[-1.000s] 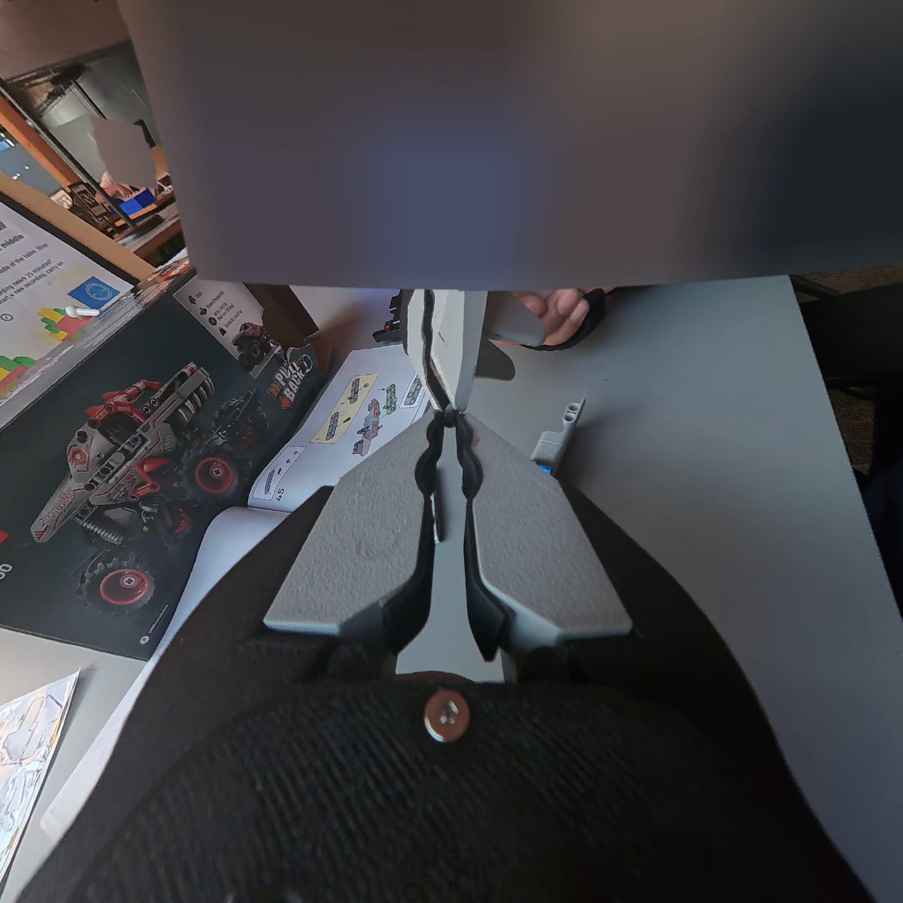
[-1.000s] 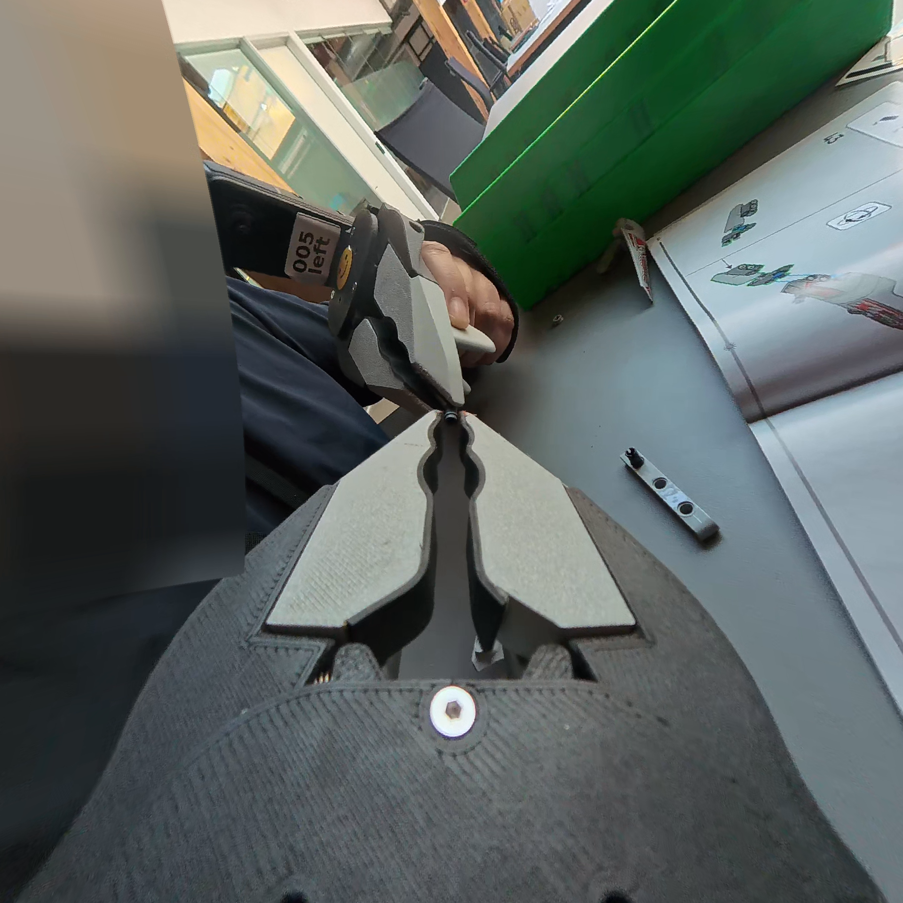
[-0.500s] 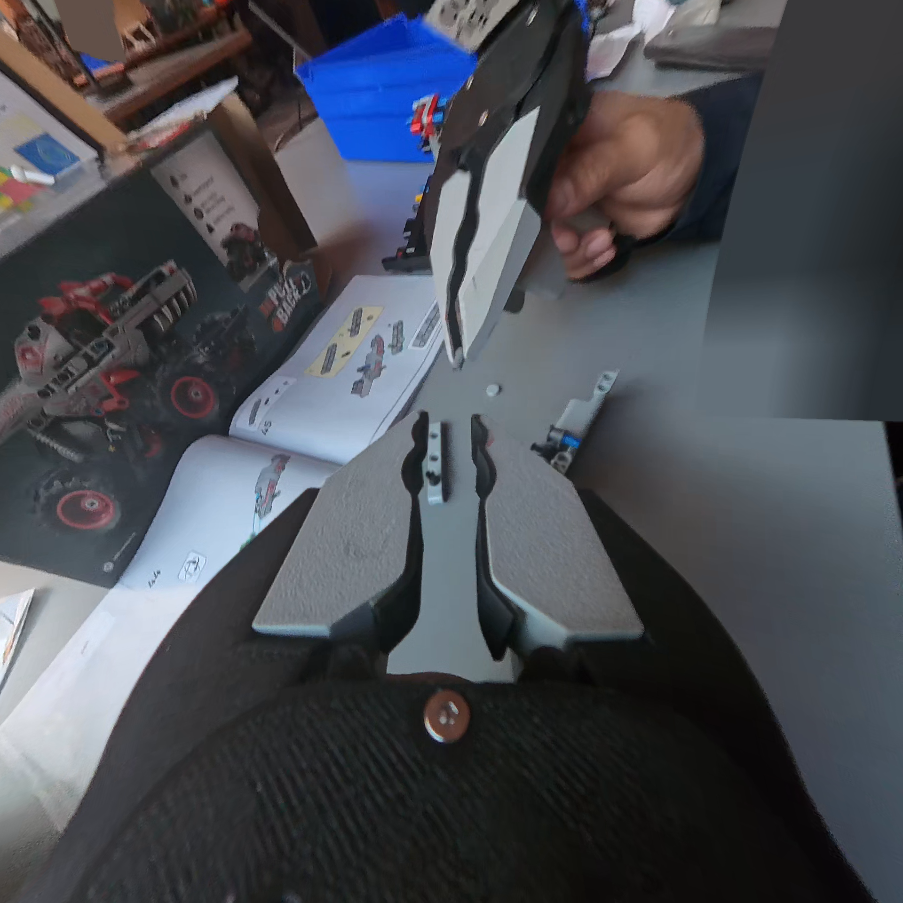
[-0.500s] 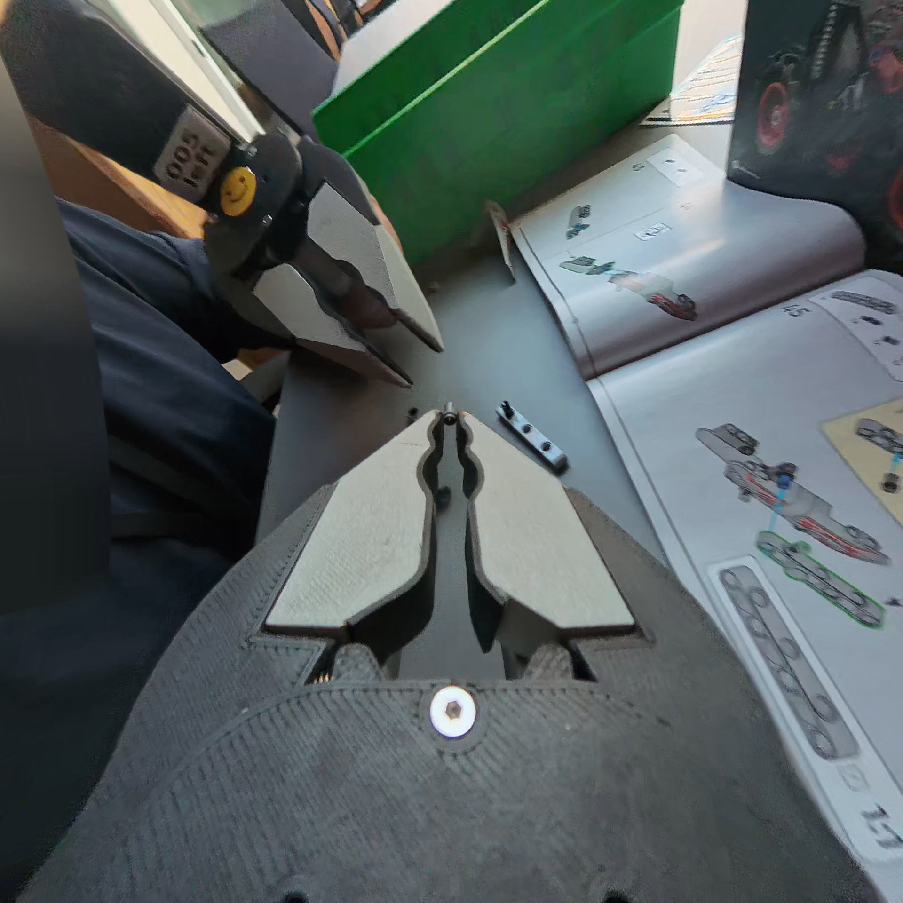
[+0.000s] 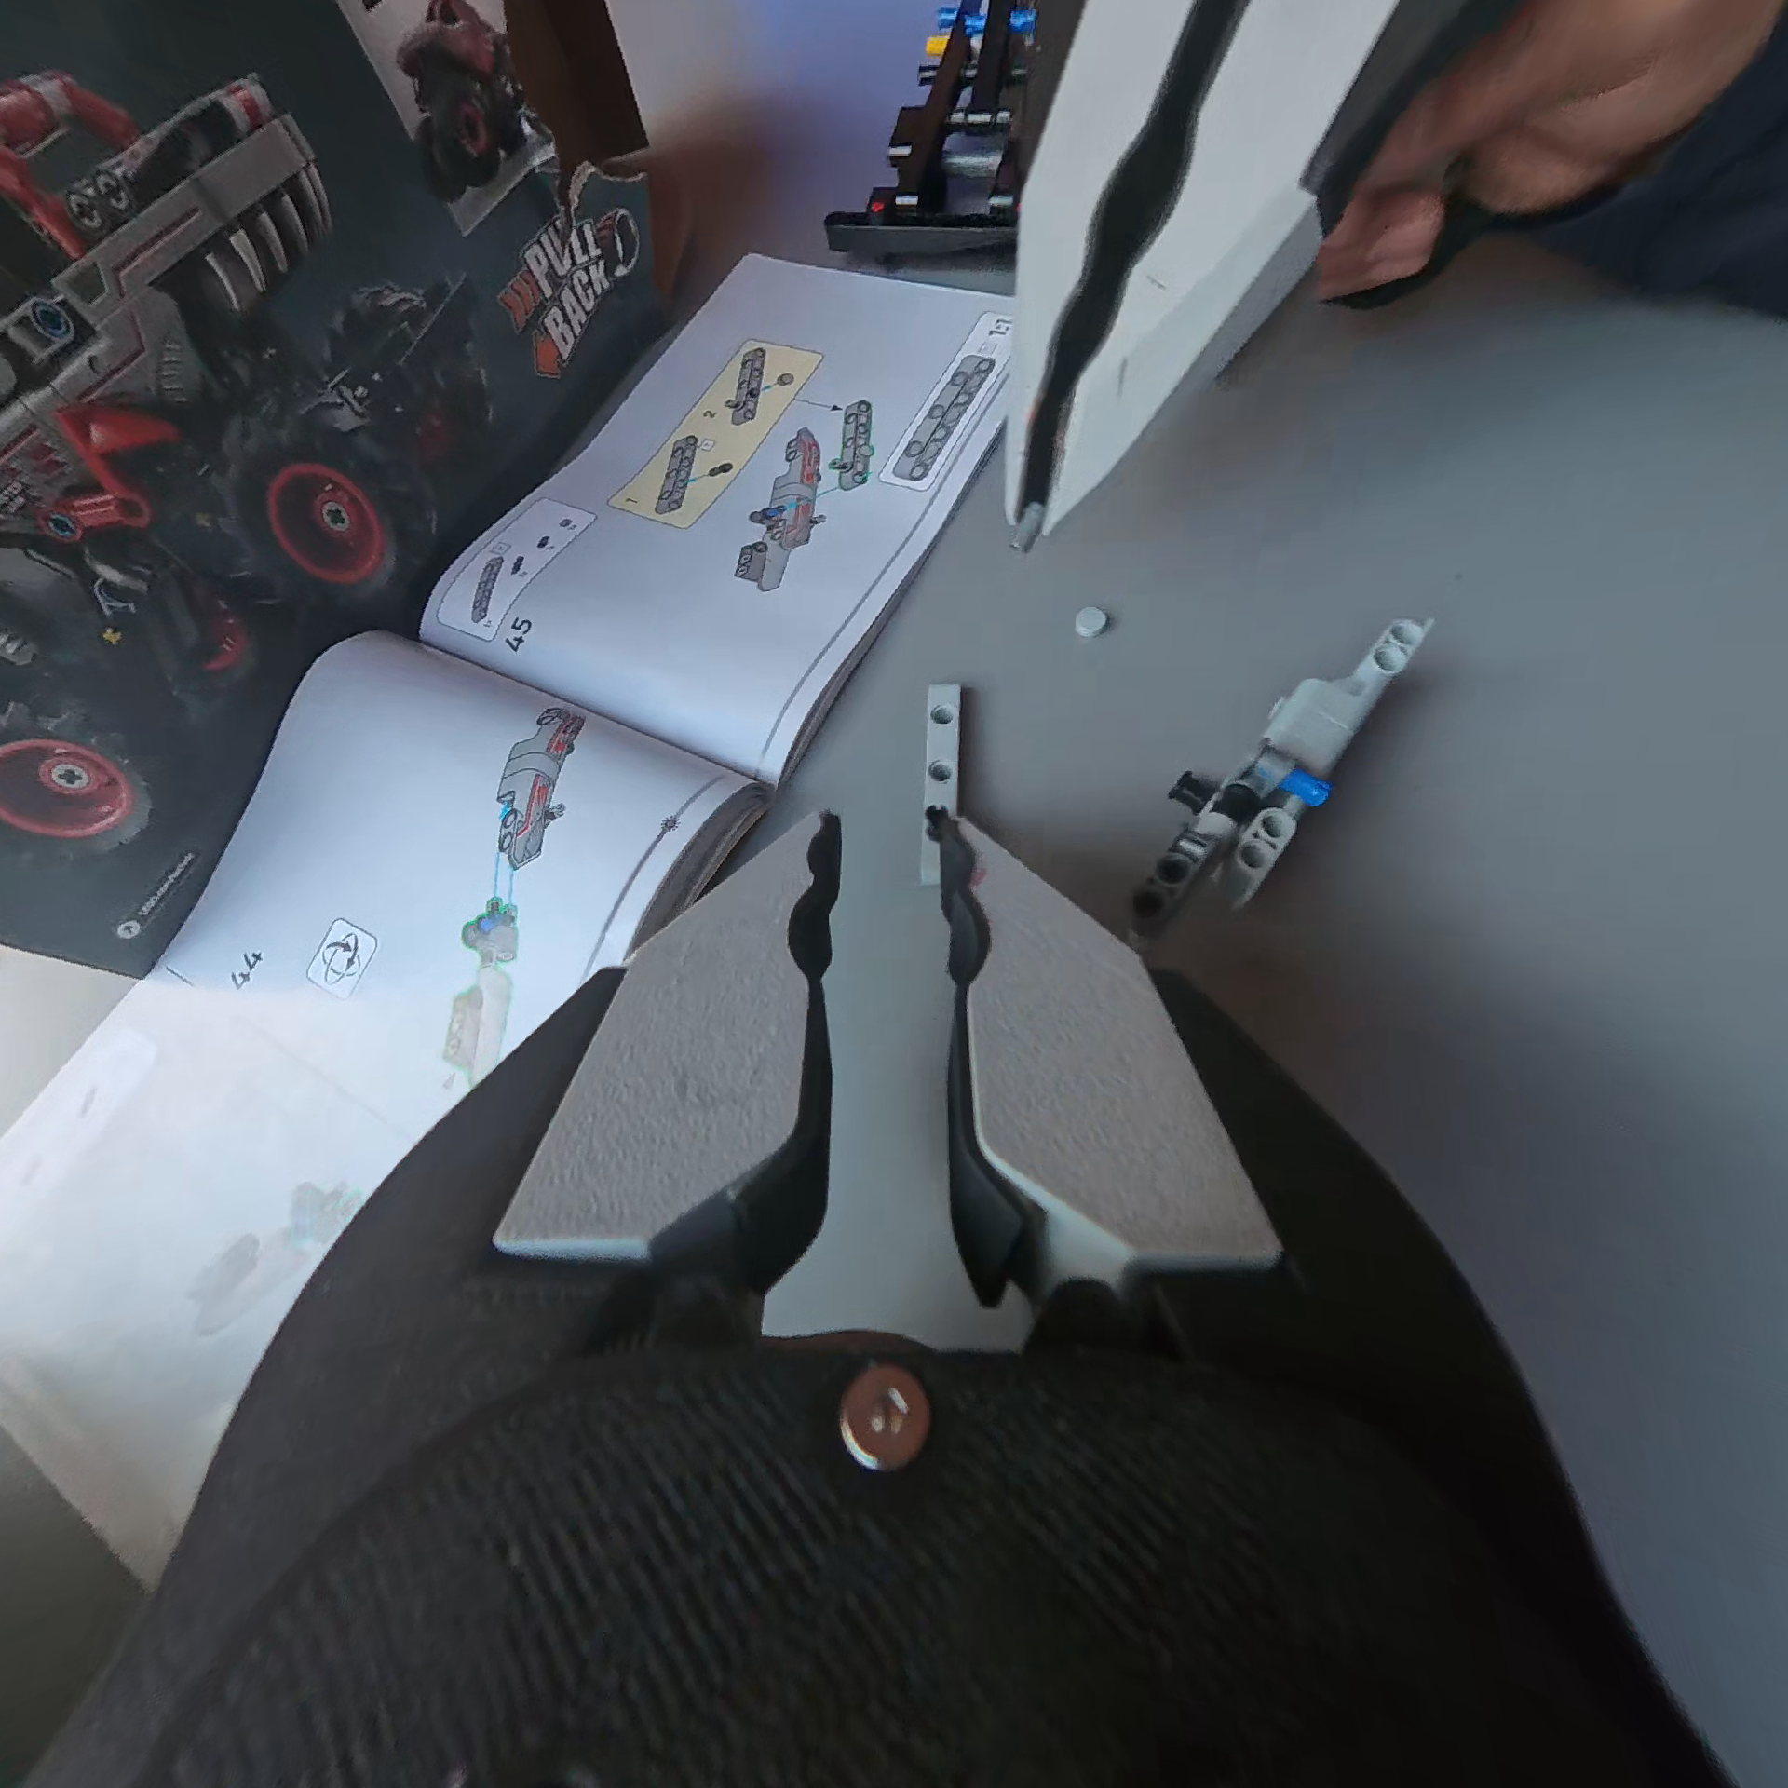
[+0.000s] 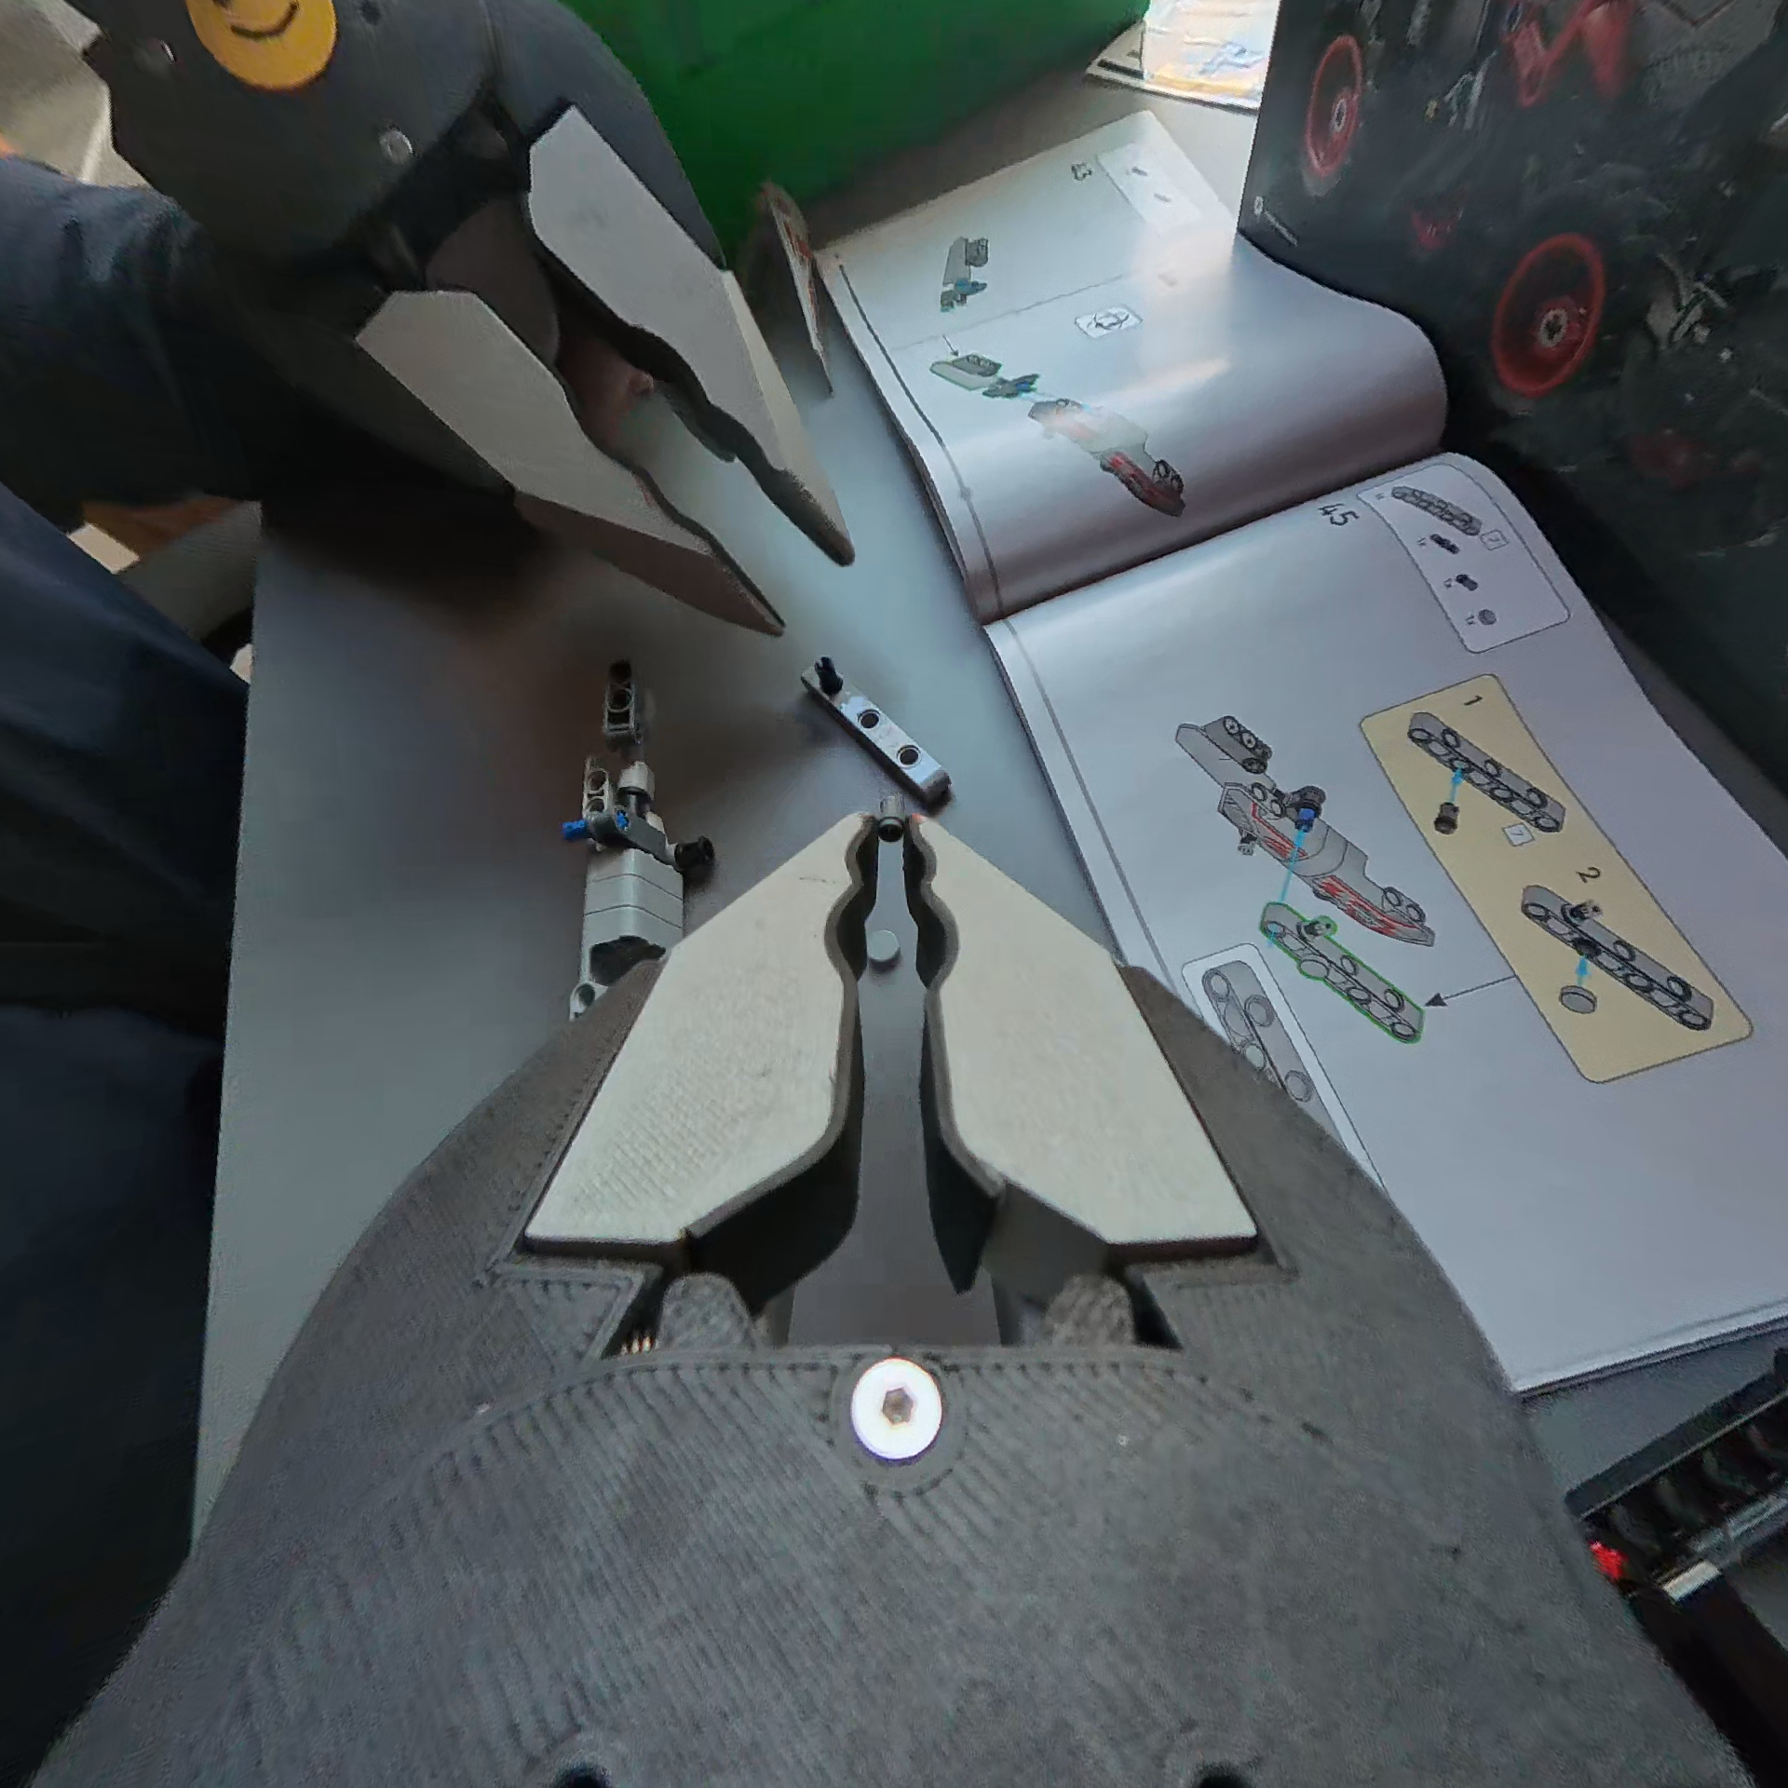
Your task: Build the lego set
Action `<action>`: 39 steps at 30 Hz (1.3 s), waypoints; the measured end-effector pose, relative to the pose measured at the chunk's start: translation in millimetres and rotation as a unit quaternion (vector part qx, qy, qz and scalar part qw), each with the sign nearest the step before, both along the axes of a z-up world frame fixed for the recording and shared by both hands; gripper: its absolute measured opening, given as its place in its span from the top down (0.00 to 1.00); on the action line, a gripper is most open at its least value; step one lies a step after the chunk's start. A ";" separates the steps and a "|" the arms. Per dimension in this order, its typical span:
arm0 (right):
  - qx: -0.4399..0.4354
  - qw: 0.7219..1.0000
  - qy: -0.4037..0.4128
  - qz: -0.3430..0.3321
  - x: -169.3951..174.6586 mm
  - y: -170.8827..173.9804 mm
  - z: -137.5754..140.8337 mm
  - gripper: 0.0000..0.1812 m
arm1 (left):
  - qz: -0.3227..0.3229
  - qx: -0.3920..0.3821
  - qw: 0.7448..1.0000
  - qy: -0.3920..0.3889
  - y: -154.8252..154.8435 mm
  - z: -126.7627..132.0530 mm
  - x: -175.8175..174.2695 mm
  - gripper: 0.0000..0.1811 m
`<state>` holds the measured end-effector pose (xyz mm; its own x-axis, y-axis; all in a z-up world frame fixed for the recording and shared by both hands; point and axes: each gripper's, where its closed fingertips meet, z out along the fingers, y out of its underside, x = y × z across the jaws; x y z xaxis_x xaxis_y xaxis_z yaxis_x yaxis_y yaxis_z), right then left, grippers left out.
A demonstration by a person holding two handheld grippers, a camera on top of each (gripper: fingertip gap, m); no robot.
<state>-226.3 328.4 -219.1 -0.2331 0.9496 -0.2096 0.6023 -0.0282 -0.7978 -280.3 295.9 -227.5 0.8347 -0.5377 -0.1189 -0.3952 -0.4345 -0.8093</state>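
The right gripper has its fingers pinched down to a narrow slit, with a small dark pin caught at the very tips. In the left wrist view this same gripper hangs down from about one o'clock, the pin poking out of its tip above the grey table. The left gripper is parted with a clear gap between its fingers and grips nothing; a grey beam with holes lies flat on the table just past its right fingertip, running toward twelve o'clock.

A small grey round stud sits on the table at about one o'clock from that beam, apart from it. Farther out at three o'clock lies a part-built grey assembly with a blue pin and black ends. In the right wrist view the beam lies at about eleven o'clock from the pinched tips, a black pin standing in its far end, and the assembly lies at nine o'clock.

The open instruction booklet spreads at three o'clock in the right view — beyond it stands the dark set box picturing a red-wheeled truck, and a green box sits at twelve o'clock.
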 end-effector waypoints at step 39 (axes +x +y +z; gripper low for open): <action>0.054 0.998 -0.043 0.011 -19.0 -22.5 -32.7 0.99 | -0.045 -0.160 0.981 -0.098 -12.6 -25.2 34.4 0.95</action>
